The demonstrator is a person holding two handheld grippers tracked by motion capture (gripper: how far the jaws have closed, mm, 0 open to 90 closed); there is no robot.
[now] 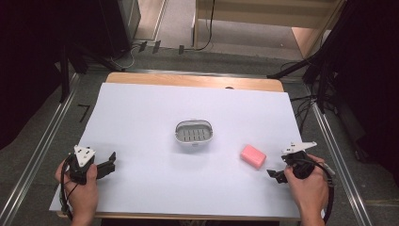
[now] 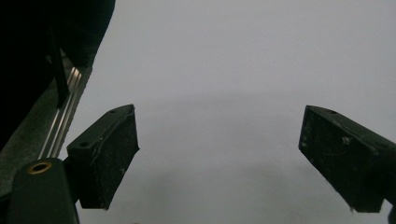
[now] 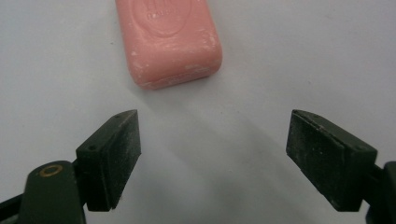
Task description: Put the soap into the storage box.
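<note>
The right gripper (image 1: 275, 175) sits at the near right corner of the white sheet-covered table (image 1: 141, 117), jaws spread wide w/ nothing between them. Just ahead of it lies the pink rectangular bar of soap (image 1: 253, 156), flat on the sheet, apart from the jaws. In the right gripper view the soap (image 3: 169, 39) is ahead and off toward the left jaw, skewed relative to the jaw line. The left gripper (image 1: 109, 165) rests at the near left corner, well apart from everything, also spread and empty; its own view (image 2: 219, 158) has bare sheet between the jaws.

Risks as I see them: approach isn't centred, so closing from here prob. nudges the bar w/ one jaw and spins it instead of gripping it. Soap looks smooth w/ rounded edges, so a pinch on the corners could squirt it out sideways. Sheet may also let it slide if pushed.

The small grey oval soap dish w/ slotted bottom (image 1: 194, 132) stands mid-table, near the soap but not touching it. Nothing in it as far as I can tell. Likely destination, and a shallow rim means a tilted drop could leave the bar hanging on the edge.
</note>
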